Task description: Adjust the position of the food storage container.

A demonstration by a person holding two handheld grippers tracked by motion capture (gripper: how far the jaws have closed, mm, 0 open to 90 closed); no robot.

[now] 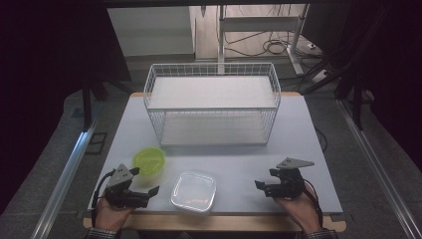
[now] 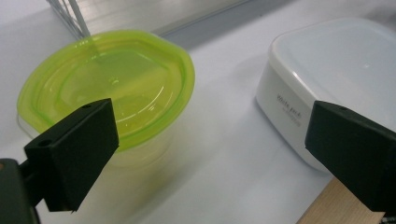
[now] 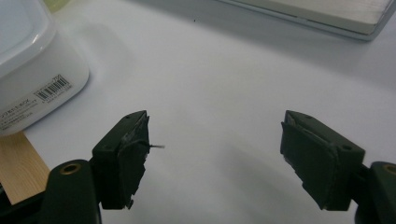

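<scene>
On the pale table (image 1: 298,149), my left gripper (image 1: 149,191) and right gripper (image 1: 260,185) stand apart, empty; green tub (image 2: 107,88) and white box (image 2: 327,70) ahead remain ungrasped.

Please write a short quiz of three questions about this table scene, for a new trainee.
1. True or false: the round container with the translucent green lid stands inside the white wire basket.
2. Which container lies nearer the left gripper?
A. the square white plastic box with a clear lid
B. the green-lidded container
3. Fill in: the right gripper has its fingers ____, with nothing between them.

Key:
1. False; it stands on the pale grey table, in front of the basket.
2. B
3. open
</scene>
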